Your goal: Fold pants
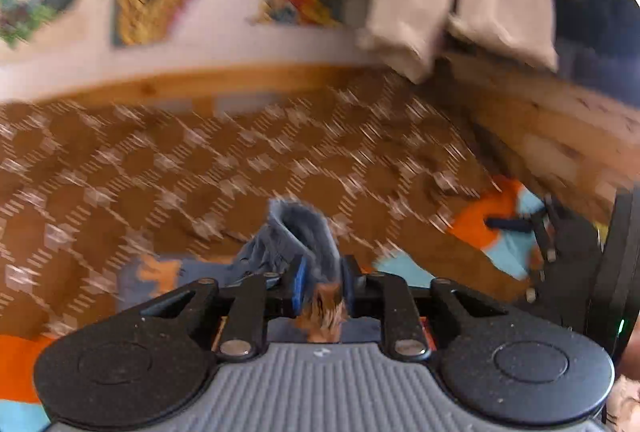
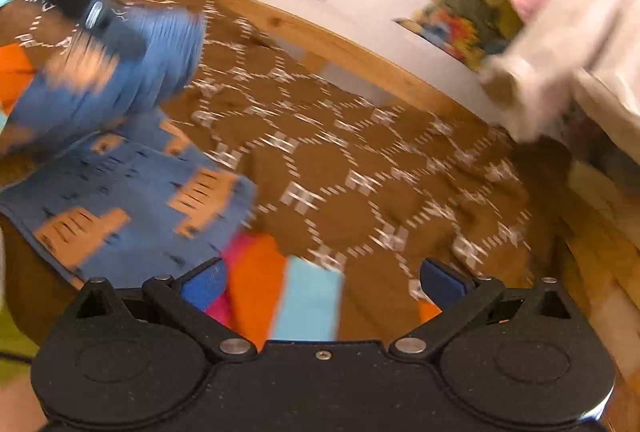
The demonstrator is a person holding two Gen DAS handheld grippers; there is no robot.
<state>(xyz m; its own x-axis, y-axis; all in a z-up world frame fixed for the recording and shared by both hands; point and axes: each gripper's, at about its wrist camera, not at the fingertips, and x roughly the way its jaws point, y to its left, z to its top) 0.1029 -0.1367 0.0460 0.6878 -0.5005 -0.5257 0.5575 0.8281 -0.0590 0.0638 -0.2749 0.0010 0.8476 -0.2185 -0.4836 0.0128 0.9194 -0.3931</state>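
Left gripper (image 1: 323, 286): jaws narrow, clamped on blue pants (image 1: 298, 232)
Right gripper (image 2: 322, 282): jaws wide, empty
Surface: brown patterned cover (image 2: 360, 168)

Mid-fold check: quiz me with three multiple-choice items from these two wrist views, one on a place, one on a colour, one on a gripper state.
1. Where do the blue pants lie in the right wrist view?
A. left, on the brown bedspread
B. on the wooden frame
C. on the wall

2. What colour are the shapes printed on the pants?
A. green
B. tan-orange
C. white

3. How does the right gripper stand?
A. shut on the pants
B. shut on nothing
C. open

Answers: 1 A, they lie spread at the left on the bedspread. 2 B, tan-orange blocks on blue cloth. 3 C, its fingers stand wide apart, gripping nothing.
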